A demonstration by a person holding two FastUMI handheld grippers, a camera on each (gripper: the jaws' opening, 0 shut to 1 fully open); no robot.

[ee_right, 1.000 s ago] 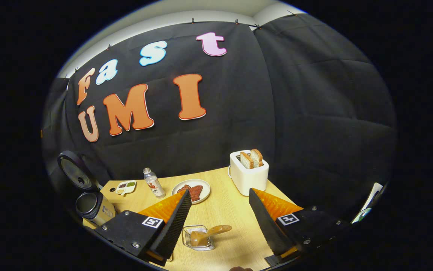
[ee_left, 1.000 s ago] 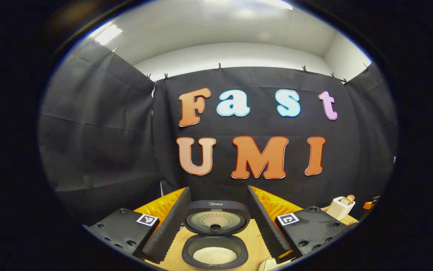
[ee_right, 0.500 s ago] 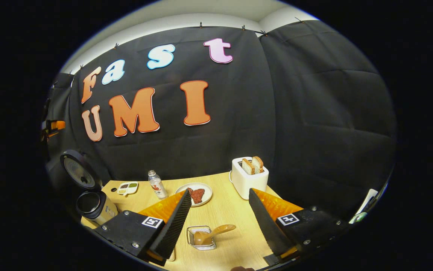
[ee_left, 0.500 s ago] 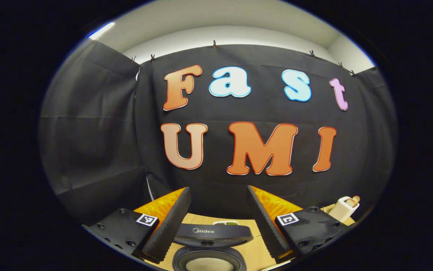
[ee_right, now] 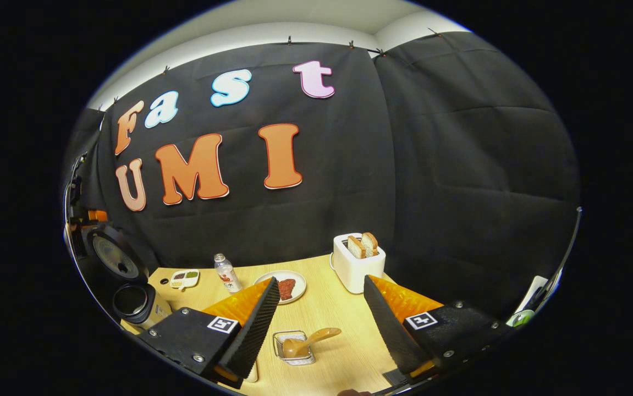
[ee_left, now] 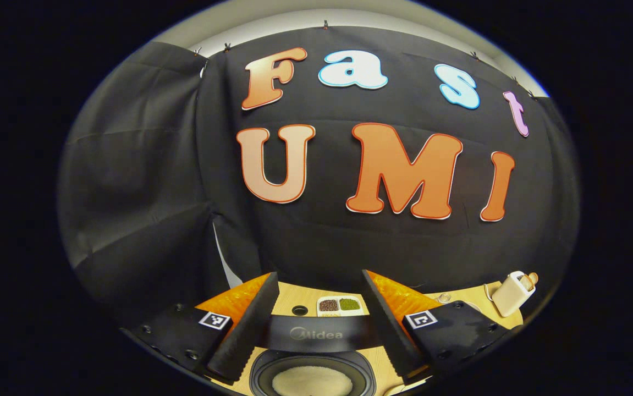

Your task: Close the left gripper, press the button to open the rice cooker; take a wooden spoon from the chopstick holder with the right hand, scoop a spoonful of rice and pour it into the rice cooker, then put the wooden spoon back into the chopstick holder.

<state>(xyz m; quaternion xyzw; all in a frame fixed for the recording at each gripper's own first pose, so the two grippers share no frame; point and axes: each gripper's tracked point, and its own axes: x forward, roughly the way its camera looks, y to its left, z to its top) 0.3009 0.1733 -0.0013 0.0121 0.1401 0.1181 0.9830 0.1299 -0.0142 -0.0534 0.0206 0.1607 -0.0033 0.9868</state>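
Held both wide: left hand-held gripper [ee_left: 319,322] over open rice cooker [ee_left: 312,374], bottom centre; right hand-held gripper [ee_right: 320,324] above wooden spoon [ee_right: 308,341] in chopstick holder [ee_right: 294,347].

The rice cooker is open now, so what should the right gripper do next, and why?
Probably the open right gripper should dip toward the brown wooden spoon lying in the small wire chopstick holder just below it. The black rice cooker's lid is already up, and the spoon is not yet grasped.
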